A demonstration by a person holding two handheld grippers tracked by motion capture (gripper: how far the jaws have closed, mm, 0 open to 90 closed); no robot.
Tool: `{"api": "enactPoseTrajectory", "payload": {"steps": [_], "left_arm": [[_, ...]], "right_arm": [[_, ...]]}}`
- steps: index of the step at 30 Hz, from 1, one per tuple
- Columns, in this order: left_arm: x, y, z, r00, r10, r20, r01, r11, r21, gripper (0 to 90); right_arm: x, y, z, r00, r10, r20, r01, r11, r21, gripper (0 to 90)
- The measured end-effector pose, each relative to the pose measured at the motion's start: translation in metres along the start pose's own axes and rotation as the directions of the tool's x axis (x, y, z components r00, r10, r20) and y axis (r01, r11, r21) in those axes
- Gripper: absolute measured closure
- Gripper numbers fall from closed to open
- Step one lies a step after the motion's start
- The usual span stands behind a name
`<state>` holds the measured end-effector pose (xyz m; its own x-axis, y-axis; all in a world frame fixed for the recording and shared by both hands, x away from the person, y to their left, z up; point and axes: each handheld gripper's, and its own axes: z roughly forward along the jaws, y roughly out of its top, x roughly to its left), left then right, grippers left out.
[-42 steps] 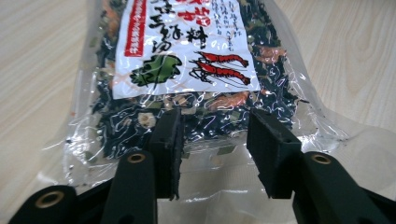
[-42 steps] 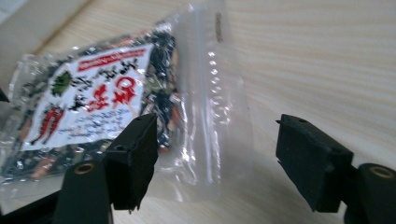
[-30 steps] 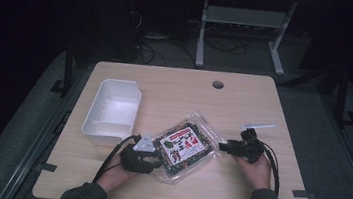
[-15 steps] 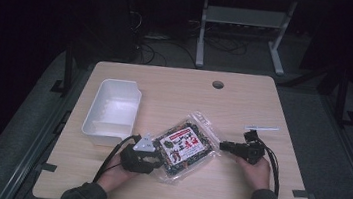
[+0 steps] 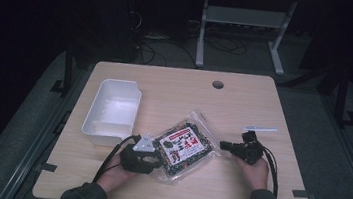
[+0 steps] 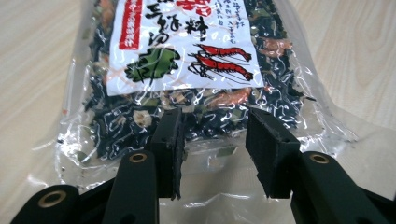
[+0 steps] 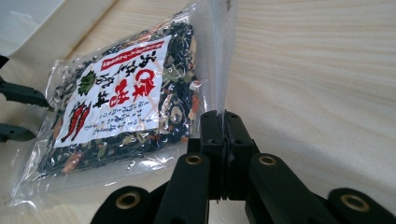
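A clear bag of dark dried seaweed and shrimp with a white and red label [image 5: 184, 145] lies flat on the table near its front. My right gripper [image 5: 224, 145] is shut on the bag's clear plastic edge, which stands up from between the pressed pads [image 7: 224, 116]; these jaws have just been closing. My left gripper [image 5: 159, 160] is at the bag's opposite end. Its jaws [image 6: 214, 128] stand apart over the bag [image 6: 187, 70], with a strip of the bag's end between them, and have just opened a little.
A white plastic tray [image 5: 113, 110] stands left of the bag, close to my left hand. A thin white strip [image 5: 260, 129] lies just beyond my right gripper. A cable hole [image 5: 218, 84] is near the table's far edge.
My right gripper's jaws have closed onto the bag's clear edge. Both hands have stayed where they were, and the bag has not shifted.
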<state>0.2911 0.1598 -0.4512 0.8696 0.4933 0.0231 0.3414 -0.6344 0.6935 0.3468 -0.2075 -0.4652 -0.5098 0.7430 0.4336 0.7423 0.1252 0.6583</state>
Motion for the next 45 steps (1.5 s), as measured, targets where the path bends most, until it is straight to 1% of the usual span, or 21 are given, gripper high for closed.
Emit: {"api": "enactPoseTrajectory", "payload": {"steps": [2, 5, 6, 8, 11, 13, 15, 17, 18, 21, 22, 25, 27, 30, 34, 37, 40, 42, 43, 44, 45], "left_arm": [[0.001, 0.000, -0.002, 1.0000, -0.003, 0.000, 0.003, 1.0000, -0.009, 56.5], [0.002, 0.000, -0.004, 0.9999, -0.010, 0.003, 0.010, 0.9996, -0.028, 55.8], [0.002, 0.000, -0.005, 0.9998, -0.015, 0.011, 0.015, 0.9994, -0.031, 55.5], [0.002, 0.000, -0.004, 0.9998, -0.015, 0.012, 0.015, 0.9993, -0.034, 54.4], [0.001, 0.000, -0.005, 0.9999, -0.010, 0.013, 0.011, 0.9991, -0.040, 52.9], [0.001, 0.001, -0.007, 0.9998, -0.014, 0.015, 0.015, 0.9984, -0.054, 52.3], [0.002, 0.001, -0.008, 0.9997, -0.019, 0.013, 0.020, 0.9976, -0.067, 51.0], [0.003, 0.001, -0.010, 0.9996, -0.025, 0.010, 0.025, 0.9968, -0.076, 49.2], [0.003, 0.001, -0.010, 0.9996, -0.028, 0.008, 0.029, 0.9962, -0.082, 48.4], [0.005, 0.001, -0.012, 0.9991, -0.041, 0.009, 0.042, 0.9945, -0.096, 46.6], [0.006, 0.000, -0.012, 0.9989, -0.045, 0.012, 0.046, 0.9940, -0.099, 46.2], [0.007, 0.000, -0.013, 0.9985, -0.055, 0.007, 0.055, 0.9920, -0.113, 41.4], [0.007, 0.001, -0.014, 0.9977, -0.068, -0.007, 0.066, 0.9896, -0.128, 34.5], [0.009, 0.001, -0.013, 0.9956, -0.092, 0.019, 0.094, 0.9860, -0.138, 26.2], [0.009, 0.001, -0.011, 0.9928, -0.103, 0.062, 0.110, 0.9848, -0.134, 21.7], [0.009, 0.001, -0.008, 0.9893, -0.106, 0.100, 0.118, 0.9850, -0.126, 21.4], [0.009, 0.000, -0.004, 0.9822, -0.113, 0.150, 0.129, 0.9863, -0.103, 21.7], [0.008, 0.000, -0.001, 0.9799, -0.111, 0.166, 0.127, 0.9883, -0.084, 21.4], [0.008, 0.000, 0.000, 0.9770, -0.115, 0.180, 0.131, 0.9882, -0.080, 20.6], [0.008, 0.000, 0.001, 0.9748, -0.117, 0.190, 0.134, 0.9880, -0.077, 20.6], [0.007, 0.000, 0.001, 0.9743, -0.116, 0.193, 0.133, 0.9882, -0.075, 20.7]], "right_arm": [[0.003, 0.001, -0.002, 0.9998, -0.014, -0.011, 0.014, 1.000, -0.001, 88.8], [0.006, 0.004, -0.009, 0.9989, -0.030, -0.035, 0.029, 0.999, -0.021, 88.8], [0.008, 0.006, -0.012, 0.9985, -0.037, -0.039, 0.036, 0.999, -0.019, 88.8], [0.012, 0.009, -0.018, 0.9973, -0.063, -0.037, 0.062, 0.998, -0.028, 88.8], [0.018, 0.012, -0.027, 0.9939, -0.098, -0.050, 0.096, 0.995, -0.032, 88.7], [0.022, 0.013, -0.034, 0.9909, -0.120, -0.061, 0.119, 0.992, -0.033, 88.6], [0.025, 0.014, -0.041, 0.9876, -0.146, -0.057, 0.144, 0.989, -0.033, 88.6], [0.027, 0.015, -0.047, 0.9848, -0.162, -0.063, 0.159, 0.986, -0.040, 88.6], [0.029, 0.016, -0.052, 0.9822, -0.176, -0.065, 0.174, 0.984, -0.044, 88.6], [0.034, 0.019, -0.061, 0.9773, -0.196, -0.081, 0.191, 0.980, -0.061, 88.6], [0.036, 0.020, -0.064, 0.9744, -0.208, -0.085, 0.203, 0.977, -0.066, 88.6], [0.045, 0.024, -0.073, 0.9631, -0.249, -0.101, 0.243, 0.967, -0.074, 88.6], [0.050, 0.027, -0.079, 0.9528, -0.283, -0.110, 0.275, 0.958, -0.079, 88.5], [0.056, 0.029, -0.088, 0.9386, -0.319, -0.133, 0.308, 0.947, -0.093, 88.6], [0.063, 0.032, -0.095, 0.9213, -0.355, -0.159, 0.341, 0.934, -0.109, 88.7], [0.067, 0.033, -0.098, 0.9130, -0.367, -0.179, 0.347, 0.928, -0.132, 88.7], [0.071, 0.034, -0.099, 0.9069, -0.377, -0.189, 0.353, 0.924, -0.147, 88.7], [0.073, 0.035, -0.100, 0.9013, -0.384, -0.200, 0.357, 0.920, -0.158, 88.7], [0.075, 0.035, -0.100, 0.8991, -0.387, -0.205, 0.358, 0.919, -0.164, 88.7], [0.076, 0.036, -0.101, 0.8979, -0.390, -0.204, 0.361, 0.917, -0.168, 88.6], [0.077, 0.036, -0.101, 0.8972, -0.392, -0.203, 0.362, 0.916, -0.171, 88.6]]}}
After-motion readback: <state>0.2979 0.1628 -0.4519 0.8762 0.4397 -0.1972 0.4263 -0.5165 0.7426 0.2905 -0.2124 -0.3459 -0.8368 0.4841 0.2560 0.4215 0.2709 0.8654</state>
